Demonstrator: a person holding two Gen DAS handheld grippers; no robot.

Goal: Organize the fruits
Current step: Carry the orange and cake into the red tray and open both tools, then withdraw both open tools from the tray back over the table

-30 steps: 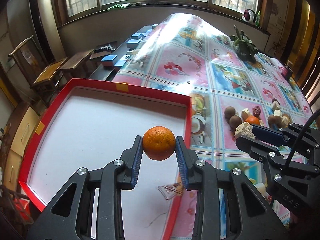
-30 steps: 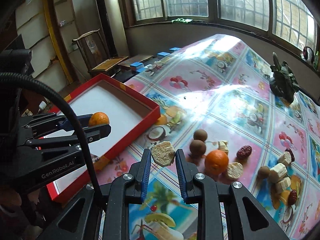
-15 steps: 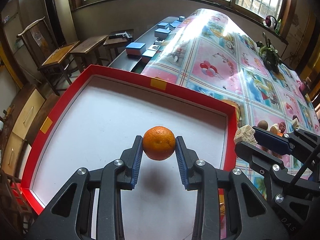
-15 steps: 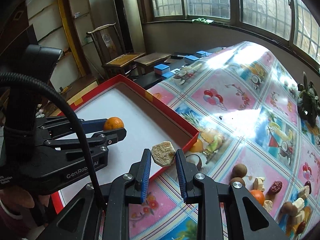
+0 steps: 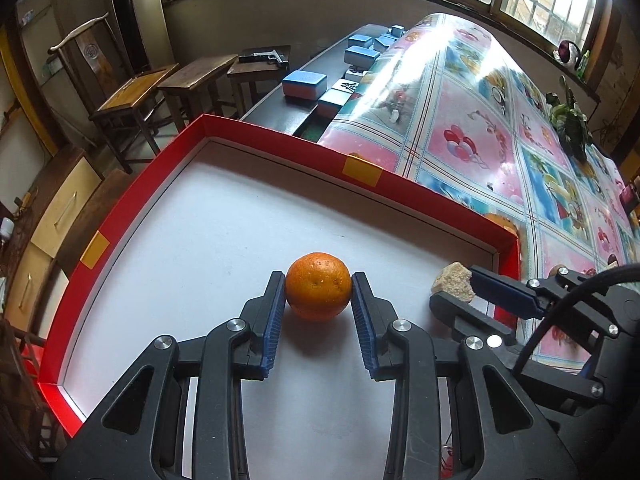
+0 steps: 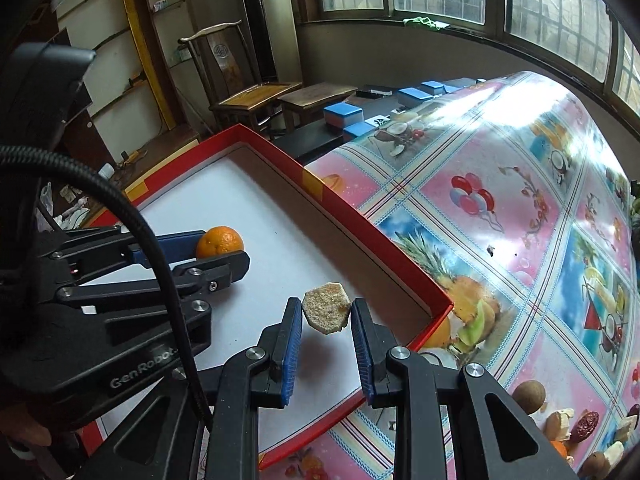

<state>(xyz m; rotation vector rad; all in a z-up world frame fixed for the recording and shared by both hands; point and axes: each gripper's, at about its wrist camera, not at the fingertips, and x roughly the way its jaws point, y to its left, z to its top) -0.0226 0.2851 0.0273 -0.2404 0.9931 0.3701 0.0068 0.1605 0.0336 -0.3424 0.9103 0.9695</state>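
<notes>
Two grippers are each loaded and both sit over the red tray [image 5: 224, 130]. The left gripper [image 5: 319, 300] has its blue pads pressed against either flank of an orange [image 5: 318, 291], gripped at its widest girth so a round body does not roll out. The fruit hangs low over the tray's white floor, with its shadow directly beneath; contact with the floor cannot be confirmed. The right gripper [image 6: 326, 322] is closed narrow on a tan, rough-faced chunk [image 6: 327, 313] (type of fruit not identifiable), pinched on its two side edges just inside the tray's near right wall.

The two loads are held well apart, orange nearer the tray's middle, chunk toward the right wall. In my judgement this spacing is deliberate, giving each kind its own area and keeping the tools from fouling one another.

Remaining stock lies on the patterned tablecloth [image 6: 500, 208] at lower right of the right wrist view: a brown round fruit [image 6: 529, 397], a dark red piece [image 6: 585, 421] and pale pieces. The tray otherwise shows bare, so the task is judged at an early stage, with release of both items the step in hand.
</notes>
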